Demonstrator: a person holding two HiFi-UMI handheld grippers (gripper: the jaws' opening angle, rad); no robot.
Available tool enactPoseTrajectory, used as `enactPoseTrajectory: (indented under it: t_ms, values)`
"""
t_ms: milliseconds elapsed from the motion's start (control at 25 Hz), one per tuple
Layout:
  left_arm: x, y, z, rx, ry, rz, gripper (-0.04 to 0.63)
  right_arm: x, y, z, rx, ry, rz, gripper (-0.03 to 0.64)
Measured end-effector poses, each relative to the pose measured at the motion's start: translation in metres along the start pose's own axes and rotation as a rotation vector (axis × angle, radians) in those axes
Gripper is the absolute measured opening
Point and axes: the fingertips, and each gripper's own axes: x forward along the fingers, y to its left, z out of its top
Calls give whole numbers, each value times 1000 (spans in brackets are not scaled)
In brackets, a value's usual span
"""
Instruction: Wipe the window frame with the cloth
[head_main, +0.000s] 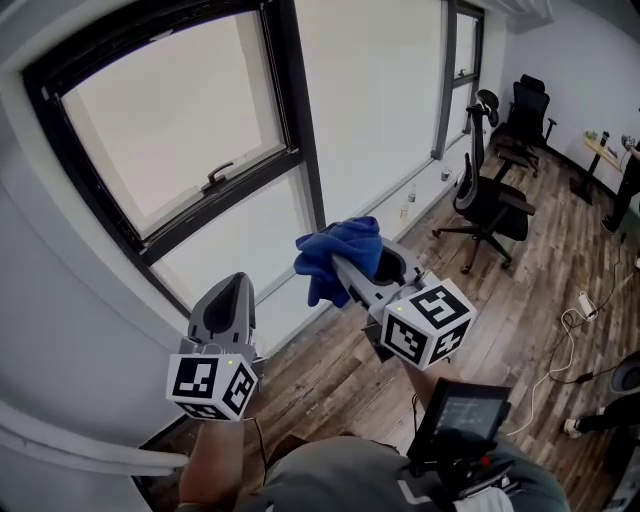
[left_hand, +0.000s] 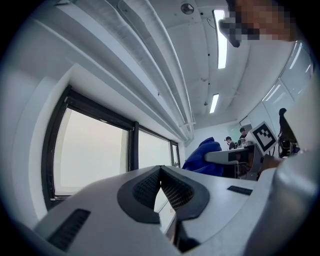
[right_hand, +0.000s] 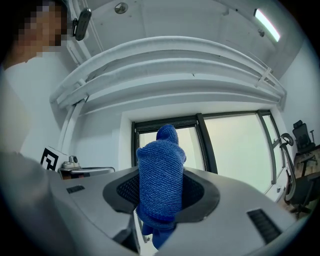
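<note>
A blue cloth is bunched at the tip of my right gripper, which is shut on it and raised toward the wall below the window. In the right gripper view the cloth fills the gap between the jaws and stands up in front of the black window frame. The window frame runs across the upper left of the head view, with a handle on its lower sash bar. My left gripper is held lower left, shut and empty. From the left gripper view the cloth shows to the right.
Two black office chairs stand on the wooden floor along the window wall. A power strip with cables lies at right. A white pipe runs at bottom left. A small screen hangs at my chest.
</note>
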Motion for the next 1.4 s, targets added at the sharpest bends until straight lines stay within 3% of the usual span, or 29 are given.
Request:
enactPoseTrajectory:
  t_ms: [400,800,1160,1400]
  values:
    - [62,29,-15,1,1,-25,8,50,-39,-15,4,6,-12,173]
    - [138,111,-25,-28,-41,-59,8,147,-67,-16,-47,9,-49,173]
    - [203,202,-37,-47,-31,-85,8,252,-90,-26,-34,28,-88,173]
    - [238,236,-50,-87,-19,-92,8,299,-104,-36,-28,51,-87,173]
